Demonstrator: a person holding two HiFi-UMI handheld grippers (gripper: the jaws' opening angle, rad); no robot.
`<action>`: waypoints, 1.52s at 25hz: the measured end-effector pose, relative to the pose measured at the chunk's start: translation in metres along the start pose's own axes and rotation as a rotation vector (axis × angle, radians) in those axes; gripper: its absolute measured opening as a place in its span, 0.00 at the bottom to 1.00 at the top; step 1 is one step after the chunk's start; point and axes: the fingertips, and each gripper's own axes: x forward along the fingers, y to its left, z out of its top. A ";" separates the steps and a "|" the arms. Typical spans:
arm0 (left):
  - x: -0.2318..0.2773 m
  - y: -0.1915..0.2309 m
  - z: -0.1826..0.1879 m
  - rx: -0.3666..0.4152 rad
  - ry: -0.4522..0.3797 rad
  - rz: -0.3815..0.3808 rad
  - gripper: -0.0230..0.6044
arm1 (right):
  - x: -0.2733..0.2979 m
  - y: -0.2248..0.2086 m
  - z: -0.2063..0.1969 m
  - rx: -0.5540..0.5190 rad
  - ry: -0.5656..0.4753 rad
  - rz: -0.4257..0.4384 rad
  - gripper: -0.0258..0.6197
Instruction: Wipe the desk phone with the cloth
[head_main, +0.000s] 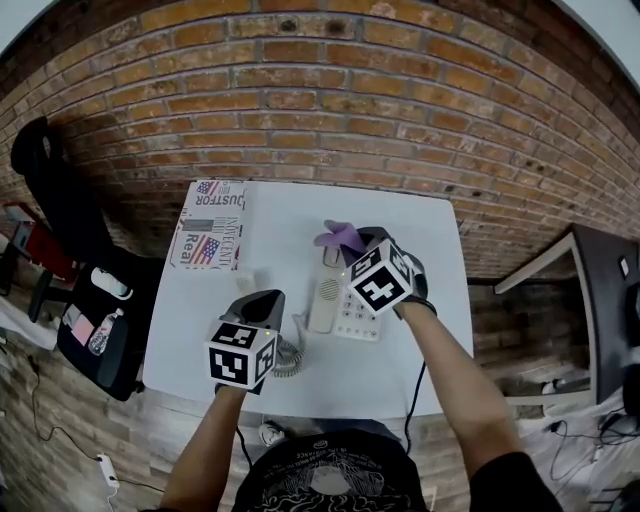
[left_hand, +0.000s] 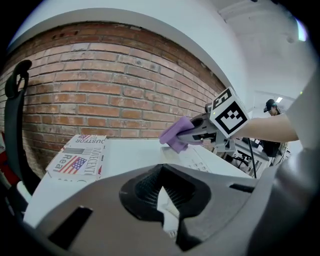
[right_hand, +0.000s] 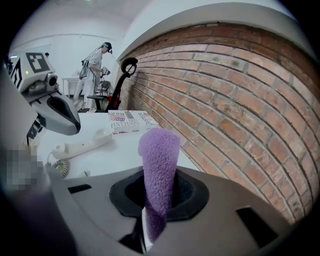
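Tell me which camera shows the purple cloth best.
The right gripper view: the fuzzy purple cloth stands large and centred, clamped in the tongs of the right gripper. The head view shows only a tuft beyond that gripper's marker cube. The left gripper view shows it small, side-on, above the white desk phone.

From above, the right gripper's (head_main: 356, 246) marker cube covers the far corner of the desk phone (head_main: 358, 318), and the cloth (head_main: 337, 238) shows only as a purple tuft beyond it. The coiled cord (head_main: 288, 358) slips partly behind the left gripper (head_main: 266, 298). The keys are too small to read. The box (head_main: 210, 225) lettering reads only in part. A dark desk (head_main: 610, 290) is cut off at the right edge.
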 end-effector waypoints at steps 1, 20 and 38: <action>0.000 0.003 0.001 -0.004 -0.001 0.010 0.05 | 0.006 0.003 0.000 -0.014 0.006 0.009 0.11; -0.015 0.010 -0.012 -0.002 0.002 -0.001 0.05 | 0.026 0.063 -0.030 0.048 0.090 0.111 0.11; -0.053 0.010 -0.032 0.018 0.005 -0.044 0.05 | 0.004 0.118 -0.048 0.095 0.139 0.114 0.11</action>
